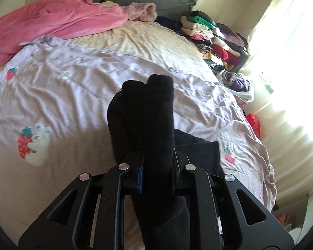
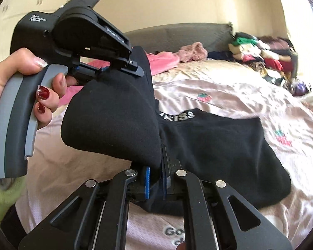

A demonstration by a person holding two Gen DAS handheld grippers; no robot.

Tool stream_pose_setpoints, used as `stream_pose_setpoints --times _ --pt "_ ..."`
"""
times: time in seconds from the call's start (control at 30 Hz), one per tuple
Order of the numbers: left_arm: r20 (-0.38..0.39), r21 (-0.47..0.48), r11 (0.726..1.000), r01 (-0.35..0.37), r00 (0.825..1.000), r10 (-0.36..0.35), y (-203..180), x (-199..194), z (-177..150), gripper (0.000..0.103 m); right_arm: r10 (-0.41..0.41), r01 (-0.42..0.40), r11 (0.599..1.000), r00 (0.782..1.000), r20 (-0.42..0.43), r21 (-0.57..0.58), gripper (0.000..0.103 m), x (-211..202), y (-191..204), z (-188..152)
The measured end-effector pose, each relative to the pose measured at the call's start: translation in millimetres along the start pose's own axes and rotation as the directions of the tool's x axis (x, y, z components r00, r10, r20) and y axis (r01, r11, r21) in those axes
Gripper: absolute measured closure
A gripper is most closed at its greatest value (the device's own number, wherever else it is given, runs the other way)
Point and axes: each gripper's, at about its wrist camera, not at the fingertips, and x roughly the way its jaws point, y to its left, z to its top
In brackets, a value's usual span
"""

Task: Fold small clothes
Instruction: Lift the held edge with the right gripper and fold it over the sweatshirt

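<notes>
A pair of black socks (image 1: 144, 114) is pinched in my left gripper (image 1: 156, 166), which is shut on them and holds them above the bed. In the right wrist view the same black socks (image 2: 114, 125) hang between both grippers. My right gripper (image 2: 156, 179) is shut on their lower end. The left gripper (image 2: 119, 66) shows at upper left, held by a hand with red nails. A black garment with white lettering (image 2: 219, 145) lies flat on the lilac strawberry-print cover (image 2: 240, 95) under the socks.
A pink blanket (image 1: 52, 25) lies at the bed's far left. A pile of folded clothes (image 1: 215, 39) sits at the far right corner by a bright window. A grey headboard (image 2: 177, 35) stands behind. A green cloth (image 2: 4, 195) is at lower left.
</notes>
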Motion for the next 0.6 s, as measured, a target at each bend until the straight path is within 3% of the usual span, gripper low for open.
stream_pose_setpoints --times 0.27,0.6 --pt "-0.026 0.088 0.996 -0.004 1.000 0.006 -49 22 -8 0.092 -0.008 0.012 0.990 1.000 -0.030 0.142 0.096 -12 -36 -11" --pt "-0.060 0.061 0.998 0.026 0.998 -0.023 -74 50 -22 0.092 0.004 0.013 0.967 0.998 -0.069 0.253 0.096 -14 -60 -25"
